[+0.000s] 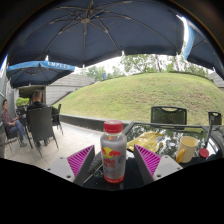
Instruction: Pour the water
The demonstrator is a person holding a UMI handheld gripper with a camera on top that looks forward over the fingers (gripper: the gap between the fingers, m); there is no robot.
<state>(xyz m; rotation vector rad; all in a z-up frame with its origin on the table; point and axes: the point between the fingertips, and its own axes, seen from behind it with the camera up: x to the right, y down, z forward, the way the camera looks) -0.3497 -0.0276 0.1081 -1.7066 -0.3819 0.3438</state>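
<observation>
A clear plastic bottle [114, 155] with a red cap and a red and white label stands upright between my fingers. My gripper [114, 150] is open: the purple pads [81, 160] sit on either side of the bottle with a small gap on each side. The bottle's base is low between the fingers, against dark ground, and I cannot tell what it rests on. A yellow cup [187, 149] stands on the glass table [170, 132], beyond and to the right of the right finger.
A yellow packet [148, 139] lies on the table just beyond the bottle, and a small red thing [205, 152] is beside the cup. Dark chairs [41, 124] and a seated person [8, 120] are to the left. Umbrellas [100, 30] hang overhead, with a grass slope behind.
</observation>
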